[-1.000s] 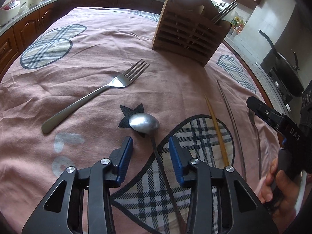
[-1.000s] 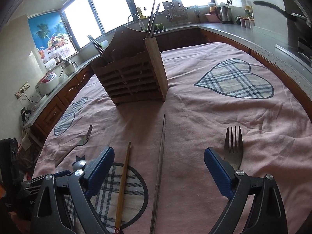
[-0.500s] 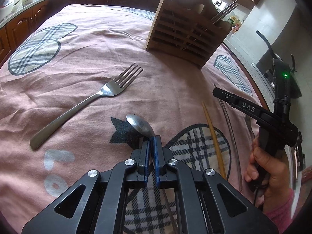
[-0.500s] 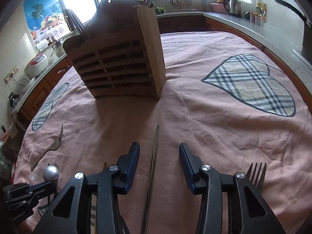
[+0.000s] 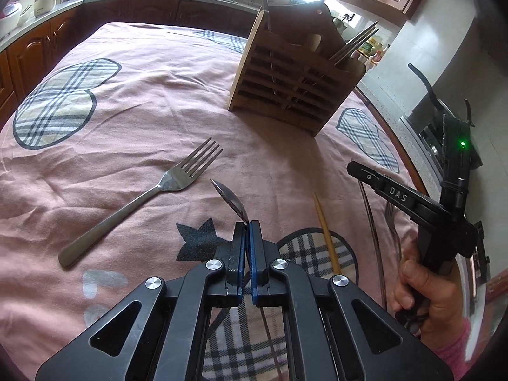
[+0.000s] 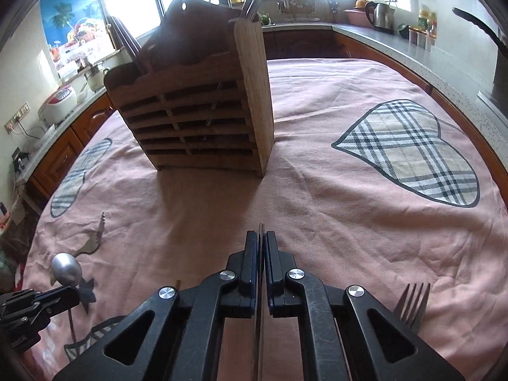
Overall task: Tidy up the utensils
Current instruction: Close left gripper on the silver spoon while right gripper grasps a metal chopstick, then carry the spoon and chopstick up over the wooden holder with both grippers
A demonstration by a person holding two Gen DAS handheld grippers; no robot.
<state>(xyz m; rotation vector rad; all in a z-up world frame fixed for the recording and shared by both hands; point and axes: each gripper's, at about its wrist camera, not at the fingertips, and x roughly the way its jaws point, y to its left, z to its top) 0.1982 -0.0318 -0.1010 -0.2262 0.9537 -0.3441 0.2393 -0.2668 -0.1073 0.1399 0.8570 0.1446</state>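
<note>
My left gripper is shut on the neck of a metal spoon, whose bowl is tipped on edge just above the pink cloth. In the right wrist view the same spoon sits at the far left. My right gripper is shut on a thin metal chopstick, and only its tip shows past the pads. A slatted wooden utensil holder stands further back with several utensils in it. One fork lies left of the spoon. Another fork lies right of the right gripper.
A wooden chopstick lies on the plaid heart between the grippers. A hand holds the right gripper at the table's right edge. A pan sits on the stove beyond it. Kitchen counters with a kettle ring the table.
Both grippers went from open to shut. The left one closed on the spoon's neck and raised it, turning the bowl on edge. The right one shifted over the metal chopstick and closed on it.
</note>
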